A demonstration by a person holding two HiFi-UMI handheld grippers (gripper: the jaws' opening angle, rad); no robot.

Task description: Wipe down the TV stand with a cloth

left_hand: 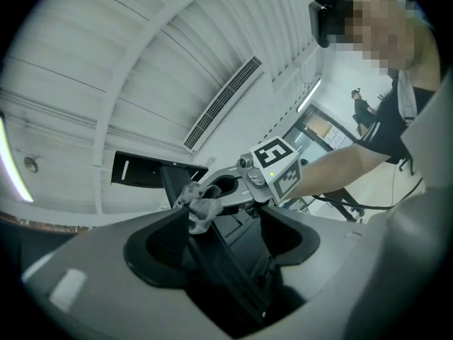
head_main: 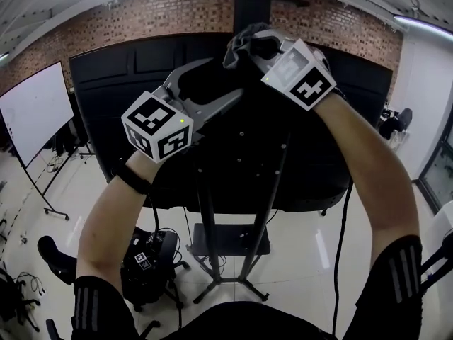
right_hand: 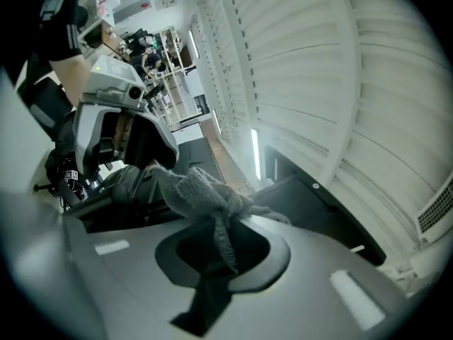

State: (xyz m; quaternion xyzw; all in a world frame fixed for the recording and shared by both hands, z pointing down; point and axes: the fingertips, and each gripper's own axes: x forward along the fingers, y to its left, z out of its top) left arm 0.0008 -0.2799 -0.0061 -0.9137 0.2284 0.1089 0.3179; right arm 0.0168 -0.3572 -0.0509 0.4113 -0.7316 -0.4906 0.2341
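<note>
A grey cloth [head_main: 239, 42] is bunched in my right gripper [head_main: 249, 47], which is shut on it at the top edge of the big black screen [head_main: 233, 147] carried by the TV stand [head_main: 205, 222]. In the right gripper view the cloth [right_hand: 205, 195] hangs over the jaw tips. My left gripper [head_main: 216, 85] stands open just left of it, its jaws on either side of the screen's thin top edge [left_hand: 212, 261]. From the left gripper view the cloth [left_hand: 201, 208] and the right gripper [left_hand: 221, 194] are straight ahead.
The stand's two black posts run down to a low shelf [head_main: 230, 241] and splayed feet. A whiteboard on wheels [head_main: 28, 115] stands at the left. A black pack with cables [head_main: 152, 261] and a chair [head_main: 55, 257] sit on the floor. A cable [head_main: 342, 225] hangs at the right.
</note>
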